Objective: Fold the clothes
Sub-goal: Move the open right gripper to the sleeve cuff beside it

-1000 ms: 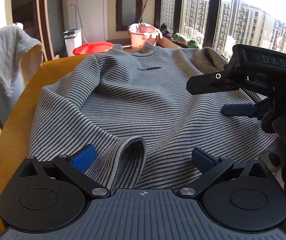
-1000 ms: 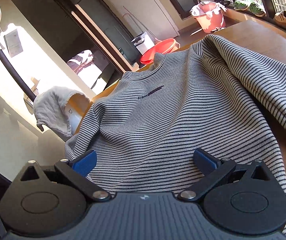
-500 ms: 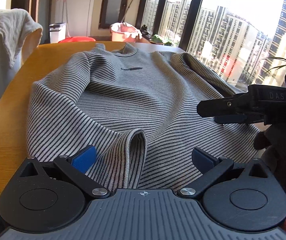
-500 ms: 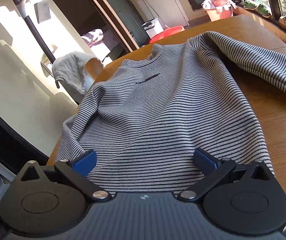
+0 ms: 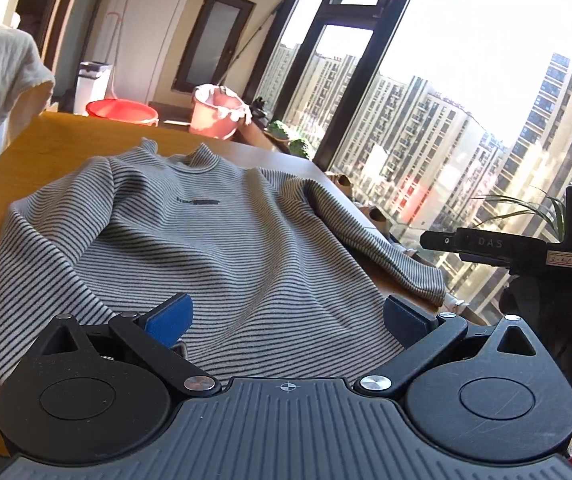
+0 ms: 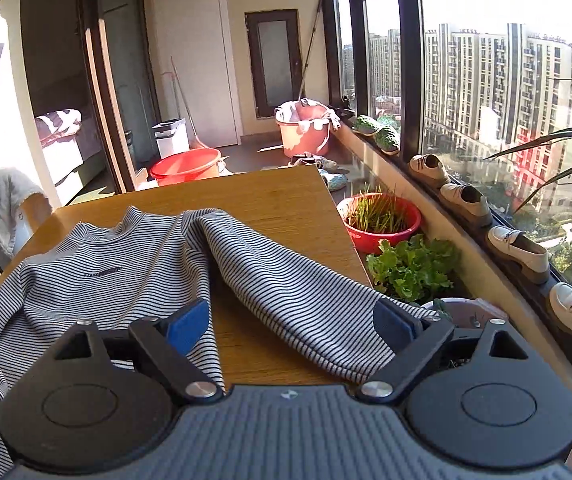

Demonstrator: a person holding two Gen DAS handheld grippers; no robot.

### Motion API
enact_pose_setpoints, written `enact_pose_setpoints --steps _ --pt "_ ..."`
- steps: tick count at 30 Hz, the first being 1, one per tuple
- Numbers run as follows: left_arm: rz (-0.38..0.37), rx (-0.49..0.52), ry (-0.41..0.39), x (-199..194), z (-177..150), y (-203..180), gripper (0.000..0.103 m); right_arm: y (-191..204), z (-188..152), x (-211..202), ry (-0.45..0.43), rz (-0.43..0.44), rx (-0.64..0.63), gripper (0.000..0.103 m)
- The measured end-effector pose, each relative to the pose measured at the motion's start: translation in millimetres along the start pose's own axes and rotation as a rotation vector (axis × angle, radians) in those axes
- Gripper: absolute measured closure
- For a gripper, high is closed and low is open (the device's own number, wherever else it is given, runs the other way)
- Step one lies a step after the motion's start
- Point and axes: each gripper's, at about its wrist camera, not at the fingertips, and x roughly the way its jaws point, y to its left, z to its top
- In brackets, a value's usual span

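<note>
I see the sweater (image 5: pixel 190 248) lying face up on the wooden surface (image 5: pixel 26 160), collar at the far end and hem nearest me. Its body is spread fairly flat with soft wrinkles, and a small dark logo sits on the chest.

My left gripper (image 5: pixel 286 316) hovers over the hem with its blue pads spread wide, nothing between them. The striped cloth shows in the gap, but I cannot tell whether the pads touch it.

My right gripper (image 6: pixel 294 326) is also spread wide and holds nothing. In its view the right sleeve (image 6: pixel 298 284) runs from the shoulder diagonally toward me across bare wood, its cuff end near the surface's window-side edge. The right pad sits above that cuff; the left pad sits above the sweater's side edge, with a strip of bare wood between the two.

In the left view the right gripper (image 5: pixel 486 250) appears side-on, out past the surface's right edge, level with the sleeve end.

Beyond the surface stand a red basin (image 6: pixel 186 166), a pink bucket (image 6: pixel 306 130) and a white bin (image 6: pixel 172 136). A pale towel (image 5: pixel 2 72) drapes over a chair on the left. Shoes (image 6: pixel 518 248) line the windowsill, with potted greens (image 6: pixel 410 268) below.
</note>
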Motion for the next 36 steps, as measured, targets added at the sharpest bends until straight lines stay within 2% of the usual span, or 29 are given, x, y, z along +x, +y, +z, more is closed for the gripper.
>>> enact_pose_setpoints --steps 1,3,5,7,10,11,13,15,16,17,18,20,22,24,26,29,32,33,35,36 --pt "0.011 -0.013 0.010 7 6 11 0.000 -3 3 1 0.012 0.019 0.027 0.036" --pt "0.026 -0.041 0.037 18 19 32 0.000 12 6 7 0.012 0.088 -0.011 0.046" --pt "0.019 -0.090 0.090 32 37 59 0.000 39 6 17 0.000 0.178 -0.064 0.046" --pt "0.013 -0.135 0.137 46 54 83 0.000 70 5 36 0.002 0.309 -0.089 0.046" --pt "0.053 -0.174 0.154 66 80 115 0.000 110 -4 74 0.046 0.408 -0.120 0.046" --pt "0.074 -0.169 0.147 72 88 125 0.000 118 -9 84 0.067 0.410 -0.124 0.046" --pt "0.203 -0.132 0.129 82 103 141 0.000 120 -21 99 0.082 0.392 -0.113 0.039" --pt "0.310 -0.099 0.120 89 117 154 0.000 121 -25 102 0.109 0.401 -0.101 0.026" --pt "0.330 -0.103 0.120 88 123 158 0.000 121 -26 101 0.113 0.397 -0.102 0.016" --pt "0.331 -0.120 0.117 84 128 158 0.000 123 -26 101 0.119 0.395 -0.110 0.011" --pt "0.323 -0.113 0.102 78 130 151 0.000 126 -27 101 0.127 0.389 -0.124 0.000" --pt "0.303 -0.050 0.063 65 128 129 0.000 137 -29 103 0.145 0.352 -0.183 0.000" --pt "0.273 0.028 0.042 54 119 101 0.000 156 -33 106 0.172 0.285 -0.297 0.000" --pt "0.189 0.028 0.049 45 101 77 0.000 166 -34 108 0.182 0.268 -0.352 0.000" --pt "0.118 -0.023 0.063 44 82 62 0.000 159 -30 108 0.179 0.302 -0.314 0.000" --pt "0.048 -0.065 0.065 48 52 44 0.000 115 -19 91 0.128 0.351 -0.139 0.003" --pt "0.027 -0.054 0.087 64 26 31 0.000 56 -9 47 -0.045 0.221 -0.042 0.005" --pt "0.043 -0.020 0.060 67 22 27 0.000 37 -6 33 -0.098 0.165 -0.026 0.006" --pt "0.056 0.022 0.050 70 19 21 0.000 -4 -3 14 -0.143 0.052 0.023 0.014" --pt "0.060 0.039 0.051 71 18 19 0.000 -27 -2 8 -0.152 -0.003 0.061 0.021"
